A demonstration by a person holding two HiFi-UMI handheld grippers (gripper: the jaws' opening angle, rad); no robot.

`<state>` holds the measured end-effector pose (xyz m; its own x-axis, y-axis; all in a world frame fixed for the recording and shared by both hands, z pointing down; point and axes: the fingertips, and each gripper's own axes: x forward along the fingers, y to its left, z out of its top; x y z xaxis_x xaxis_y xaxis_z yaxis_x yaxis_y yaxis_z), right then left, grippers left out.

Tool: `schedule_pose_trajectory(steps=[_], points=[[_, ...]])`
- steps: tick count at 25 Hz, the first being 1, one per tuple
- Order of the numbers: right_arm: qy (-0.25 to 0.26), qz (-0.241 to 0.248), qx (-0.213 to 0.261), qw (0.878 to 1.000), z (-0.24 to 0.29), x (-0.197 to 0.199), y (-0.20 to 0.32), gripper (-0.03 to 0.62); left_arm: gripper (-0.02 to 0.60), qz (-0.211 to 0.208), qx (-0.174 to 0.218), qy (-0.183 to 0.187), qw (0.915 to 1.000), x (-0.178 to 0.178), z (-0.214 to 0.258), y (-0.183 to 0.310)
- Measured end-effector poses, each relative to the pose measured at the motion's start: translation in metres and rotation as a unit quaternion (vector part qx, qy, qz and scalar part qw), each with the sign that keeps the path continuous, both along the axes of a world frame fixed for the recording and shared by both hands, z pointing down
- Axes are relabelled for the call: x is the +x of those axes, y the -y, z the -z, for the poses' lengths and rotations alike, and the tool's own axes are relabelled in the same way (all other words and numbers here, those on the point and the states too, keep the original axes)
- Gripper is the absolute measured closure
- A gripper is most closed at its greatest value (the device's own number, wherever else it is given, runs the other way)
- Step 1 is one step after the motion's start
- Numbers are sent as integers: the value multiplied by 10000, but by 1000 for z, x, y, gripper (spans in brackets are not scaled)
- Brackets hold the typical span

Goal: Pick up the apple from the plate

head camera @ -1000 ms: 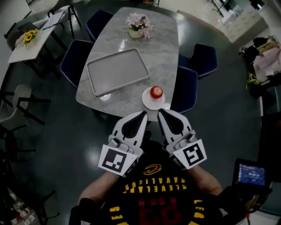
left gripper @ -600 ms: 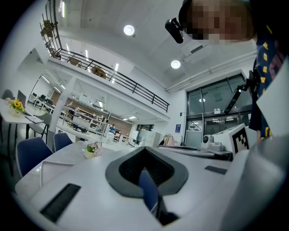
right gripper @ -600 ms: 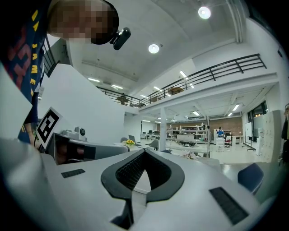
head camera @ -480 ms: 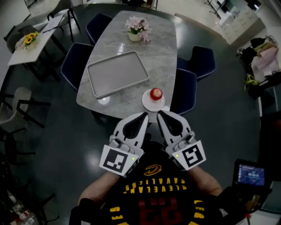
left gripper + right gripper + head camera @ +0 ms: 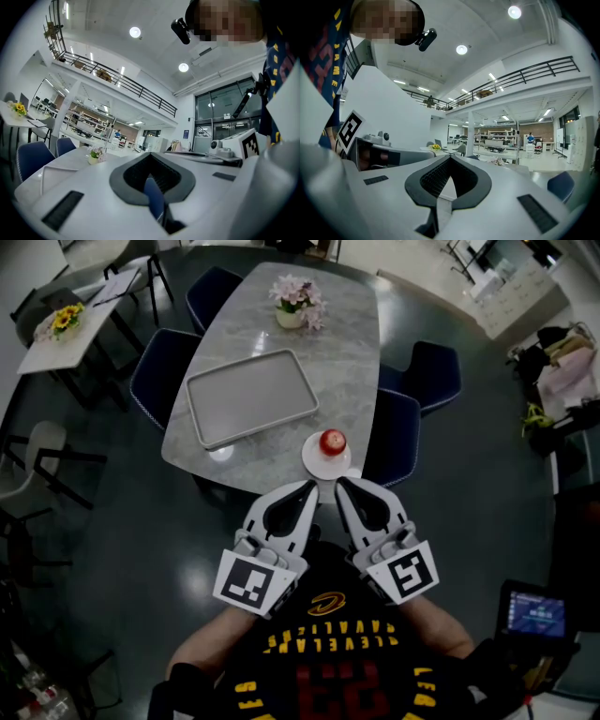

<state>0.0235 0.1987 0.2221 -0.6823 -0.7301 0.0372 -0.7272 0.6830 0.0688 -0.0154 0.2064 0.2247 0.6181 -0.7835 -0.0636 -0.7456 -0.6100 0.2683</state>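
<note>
while both grippers hang just short of the plate (image 5: 319,463), on my side of it and off the table edge, the apple (image 5: 333,440) sits on that plate, a little toward its far rim. it is small, red and round, and stands alone on the white dish.

the left gripper (image 5: 307,487) has its jaws pressed together at the tips. its own view shows only the hollow between the dark pads, with nothing held there. the right gripper (image 5: 343,484) is the same: tips meeting, pads bare, a sliver of table visible through the gap. the right one lies closer in line with the plate, its tips pointing almost at the near rim.

beyond the plate and to its left lies a grey tray (image 5: 251,395). far past the plate stands a small pot of flowers (image 5: 298,298).

i judge the apple to be firm and fairly light, stiff enough to take a solid squeeze without bruising much. its skin looks smooth and glossy, so it may slip or roll out of a shallow pinch. i would take it across its widest middle, one pad on each side, stem pointing up. the jaws would need to spread wider than the fruit before closing. the plate looks light and sits near the table edge, so a sideways nudge could push it off.
</note>
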Motion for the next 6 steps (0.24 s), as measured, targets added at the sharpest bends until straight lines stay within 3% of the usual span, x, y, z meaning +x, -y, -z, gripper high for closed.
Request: schedule_pose_trajectory(steps=[6], points=[[-10,-19,-47,10000,-4,4,3,589,580,2,-15,-7,10000,3,-3,4]])
